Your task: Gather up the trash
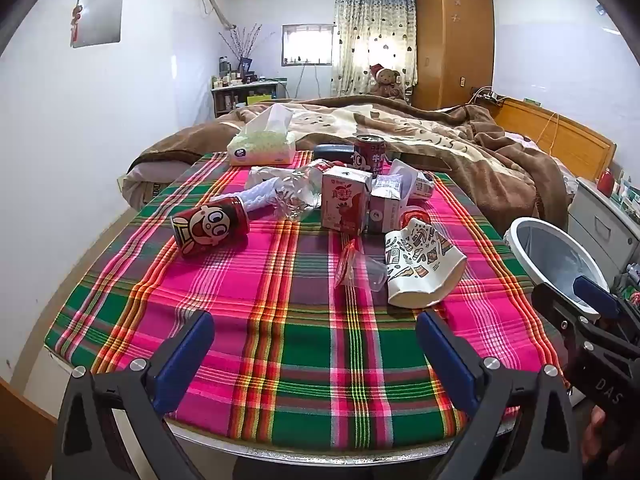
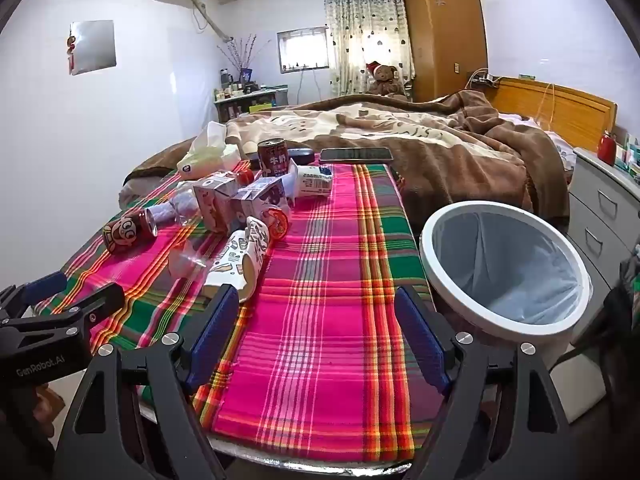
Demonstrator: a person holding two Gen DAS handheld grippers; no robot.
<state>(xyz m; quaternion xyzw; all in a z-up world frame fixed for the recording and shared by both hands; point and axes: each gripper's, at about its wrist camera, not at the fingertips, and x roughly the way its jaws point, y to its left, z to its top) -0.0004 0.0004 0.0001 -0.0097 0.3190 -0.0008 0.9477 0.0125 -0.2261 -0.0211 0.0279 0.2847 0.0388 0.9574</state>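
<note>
Both grippers are held above the near edge of a desk [image 1: 304, 360] covered with a pink, green and red plaid cloth. The jaws of the left gripper [image 1: 314, 334] are spread wide and nothing is held; the jaws of the right gripper [image 2: 318, 308] are likewise spread and empty.

The trash is gathered toward 12 o'clock in the left wrist view: a red can with a cartoon face [image 1: 210, 226] lying on its side at 10 o'clock, a crumpled clear bottle [image 1: 294, 196], a pink juice carton [image 1: 344, 204], a squashed patterned paper cup [image 1: 422, 268] at 1 o'clock and an upright red can [image 1: 370, 156] behind them. A tissue pack [image 1: 262, 144] is seen at the far edge.

The white-rimmed bin [image 2: 504, 264] with a pale liner is shown fully only in the right wrist view, at 2 o'clock beside the desk; in the left view only part of its rim is caught. A dark phone [image 2: 356, 154] at the far edge is plain only in the right view.

"GenRobot.AI" is read on the left gripper's body in the right view, and "DAS" on the right gripper's body in the left view. Chinese characters are printed on the upright can.
</note>
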